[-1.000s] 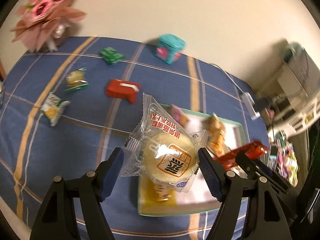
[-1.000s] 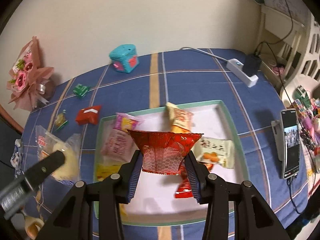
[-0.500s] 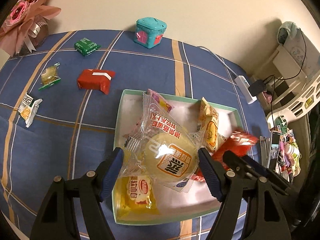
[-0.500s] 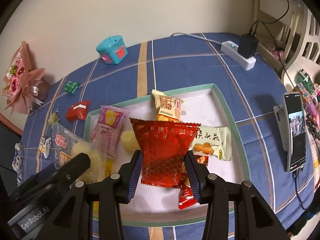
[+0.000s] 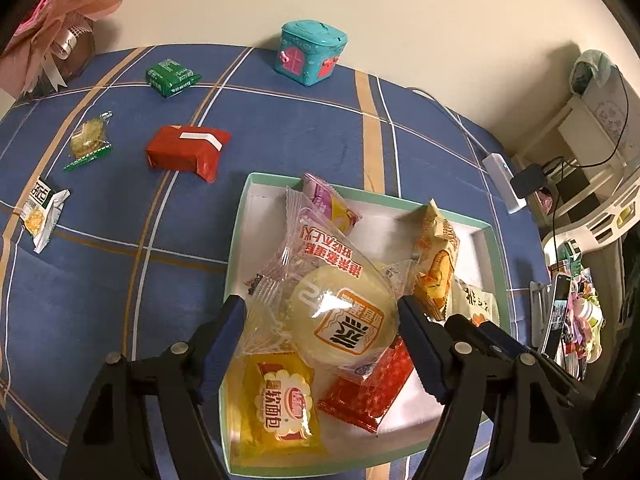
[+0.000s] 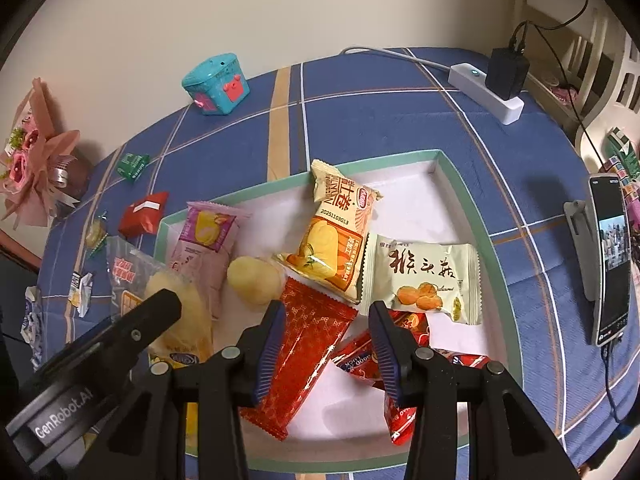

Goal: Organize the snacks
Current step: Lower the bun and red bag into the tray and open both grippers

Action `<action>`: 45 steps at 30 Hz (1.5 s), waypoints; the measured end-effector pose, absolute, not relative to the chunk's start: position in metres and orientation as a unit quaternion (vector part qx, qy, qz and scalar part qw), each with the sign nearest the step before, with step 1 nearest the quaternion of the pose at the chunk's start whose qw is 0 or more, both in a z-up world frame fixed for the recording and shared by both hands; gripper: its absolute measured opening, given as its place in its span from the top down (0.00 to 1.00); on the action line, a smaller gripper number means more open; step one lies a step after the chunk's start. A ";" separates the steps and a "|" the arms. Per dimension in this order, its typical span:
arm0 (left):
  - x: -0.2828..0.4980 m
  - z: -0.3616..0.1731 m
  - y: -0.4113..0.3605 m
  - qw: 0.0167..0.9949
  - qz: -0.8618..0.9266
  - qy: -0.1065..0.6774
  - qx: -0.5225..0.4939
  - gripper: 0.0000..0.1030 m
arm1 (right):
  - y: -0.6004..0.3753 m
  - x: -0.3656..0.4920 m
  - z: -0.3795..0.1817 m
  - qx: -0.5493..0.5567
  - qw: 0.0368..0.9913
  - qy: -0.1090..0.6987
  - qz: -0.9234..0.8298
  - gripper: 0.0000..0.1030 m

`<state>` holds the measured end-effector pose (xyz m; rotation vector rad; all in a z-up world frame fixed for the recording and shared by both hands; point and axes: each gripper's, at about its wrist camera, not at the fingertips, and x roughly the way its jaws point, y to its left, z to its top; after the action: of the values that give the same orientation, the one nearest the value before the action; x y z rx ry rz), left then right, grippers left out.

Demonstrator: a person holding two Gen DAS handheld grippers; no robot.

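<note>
My left gripper [image 5: 320, 324] is shut on a clear packet with a round pale bun [image 5: 344, 320], held over the green-rimmed white tray [image 5: 240, 216]. My right gripper [image 6: 326, 344] is open over the tray [image 6: 468, 200]; a red patterned packet [image 6: 308, 356] lies in the tray below its left finger, loose. The packet also shows in the left wrist view [image 5: 368, 396]. Several snack packets lie in the tray: yellow [image 5: 276, 400], pink-purple [image 6: 204, 236], orange-cream [image 6: 340, 236], pale green [image 6: 424, 276].
On the blue plaid cloth left of the tray lie a red box [image 5: 184, 152], a green packet [image 5: 170, 76], a small gold packet [image 5: 88, 140] and a white packet [image 5: 40, 212]. A teal toy box [image 5: 310, 52], a pink bouquet [image 6: 32, 156], a power strip [image 6: 488, 92] and a phone [image 6: 610, 256] stand around.
My right gripper has opened and let the red packet drop into the tray. My left gripper has carried the bun packet rightward and now holds it over the tray.
</note>
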<state>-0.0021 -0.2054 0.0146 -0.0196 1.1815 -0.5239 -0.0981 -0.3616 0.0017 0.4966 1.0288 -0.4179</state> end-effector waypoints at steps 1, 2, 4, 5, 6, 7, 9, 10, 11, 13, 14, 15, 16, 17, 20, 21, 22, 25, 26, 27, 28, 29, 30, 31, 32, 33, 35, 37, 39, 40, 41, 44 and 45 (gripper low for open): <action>-0.002 0.014 -0.205 0.798 -0.244 0.551 -0.009 0.24 | -0.361 -0.097 0.001 0.233 0.820 0.484 -0.195 0.55; -0.001 0.013 -0.206 0.798 -0.245 0.550 -0.008 0.23 | -0.361 -0.096 -0.001 0.233 0.820 0.486 -0.194 0.55; -0.001 0.012 -0.207 0.799 -0.244 0.550 -0.007 0.23 | -0.361 -0.094 -0.003 0.231 0.818 0.490 -0.193 0.55; -0.001 0.012 -0.207 0.799 -0.244 0.550 -0.006 0.22 | -0.360 -0.093 -0.004 0.231 0.818 0.490 -0.192 0.55; 0.000 0.011 -0.208 0.799 -0.244 0.550 -0.004 0.22 | -0.360 -0.092 -0.005 0.230 0.819 0.490 -0.190 0.55; 0.000 0.010 -0.208 0.798 -0.244 0.551 -0.003 0.21 | -0.360 -0.091 -0.006 0.229 0.819 0.491 -0.190 0.55; 0.001 0.009 -0.209 0.799 -0.243 0.550 -0.001 0.21 | -0.359 -0.089 -0.008 0.227 0.818 0.494 -0.188 0.55; 0.002 0.009 -0.210 0.799 -0.242 0.550 0.000 0.20 | -0.359 -0.088 -0.010 0.226 0.818 0.495 -0.188 0.55; 0.002 0.008 -0.211 0.799 -0.243 0.551 0.000 0.20 | -0.360 -0.087 -0.010 0.226 0.817 0.496 -0.188 0.55; 0.003 0.007 -0.211 0.798 -0.243 0.552 0.001 0.19 | -0.361 -0.086 -0.011 0.225 0.816 0.497 -0.189 0.55; 0.003 0.007 -0.211 0.797 -0.244 0.552 0.001 0.19 | -0.361 -0.086 -0.012 0.225 0.816 0.497 -0.189 0.55; 0.003 0.007 -0.211 0.797 -0.244 0.552 0.001 0.19 | -0.361 -0.086 -0.012 0.224 0.816 0.497 -0.190 0.55; 0.003 0.007 -0.212 0.798 -0.244 0.551 0.002 0.18 | -0.361 -0.085 -0.012 0.223 0.816 0.497 -0.190 0.55; 0.003 0.008 -0.212 0.798 -0.245 0.550 0.002 0.18 | -0.362 -0.085 -0.012 0.223 0.817 0.497 -0.190 0.55; 0.003 0.011 -0.213 0.799 -0.248 0.548 0.003 0.18 | -0.361 -0.084 -0.013 0.225 0.817 0.496 -0.190 0.55; 0.004 0.011 -0.212 0.799 -0.248 0.548 0.002 0.18 | -0.361 -0.084 -0.013 0.224 0.817 0.495 -0.191 0.55; 0.004 0.012 -0.212 0.799 -0.248 0.547 0.002 0.18 | -0.361 -0.084 -0.013 0.224 0.817 0.495 -0.191 0.55; 0.005 0.013 -0.210 0.800 -0.245 0.547 0.002 0.18 | -0.361 -0.083 -0.013 0.220 0.818 0.496 -0.192 0.55; 0.005 0.014 -0.209 0.801 -0.244 0.547 0.001 0.18 | -0.360 -0.082 -0.013 0.219 0.818 0.496 -0.191 0.54; 0.006 0.015 -0.207 0.802 -0.242 0.546 0.000 0.18 | -0.360 -0.082 -0.014 0.218 0.818 0.497 -0.191 0.54; 0.006 0.015 -0.205 0.802 -0.240 0.546 -0.001 0.18 | -0.360 -0.081 -0.014 0.217 0.818 0.498 -0.190 0.54; 0.007 0.016 -0.204 0.803 -0.239 0.546 -0.002 0.18 | -0.360 -0.081 -0.014 0.216 0.818 0.498 -0.190 0.54; 0.008 0.017 -0.202 0.803 -0.237 0.546 -0.004 0.17 | -0.360 -0.080 -0.014 0.215 0.818 0.499 -0.190 0.54; 0.008 0.018 -0.200 0.804 -0.235 0.546 -0.005 0.17 | -0.360 -0.080 -0.014 0.213 0.818 0.500 -0.190 0.54; 0.009 0.019 -0.198 0.805 -0.233 0.545 -0.006 0.17 | -0.359 -0.080 -0.014 0.212 0.818 0.499 -0.190 0.54; 0.009 0.021 -0.196 0.807 -0.231 0.543 -0.008 0.17 | -0.359 -0.080 -0.014 0.211 0.819 0.499 -0.190 0.54; 0.012 0.023 -0.191 0.809 -0.226 0.542 -0.010 0.17 | -0.359 -0.080 -0.012 0.210 0.820 0.497 -0.190 0.54; 0.014 0.025 -0.186 0.813 -0.215 0.541 -0.007 0.17 | -0.359 -0.081 -0.011 0.208 0.822 0.495 -0.191 0.54; 0.016 0.027 -0.180 0.819 -0.199 0.539 0.001 0.17 | -0.358 -0.081 -0.009 0.207 0.823 0.494 -0.191 0.54; 0.017 0.027 -0.177 0.822 -0.190 0.537 0.006 0.17 | -0.358 -0.081 -0.008 0.206 0.823 0.493 -0.191 0.54; 0.019 0.027 -0.175 0.825 -0.181 0.536 0.011 0.17 | -0.358 -0.081 -0.008 0.205 0.823 0.493 -0.191 0.50; 0.023 0.026 -0.166 0.836 -0.139 0.530 0.041 0.16 | -0.357 -0.081 -0.008 0.202 0.824 0.493 -0.192 0.40; 0.025 0.025 -0.164 0.837 -0.128 0.529 0.049 0.15 | -0.357 -0.081 -0.007 0.201 0.825 0.493 -0.190 0.39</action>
<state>0.0247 -0.1636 0.0245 0.1027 1.1203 -0.2710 -0.0807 -0.3568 -0.0072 0.4264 1.0490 -0.4044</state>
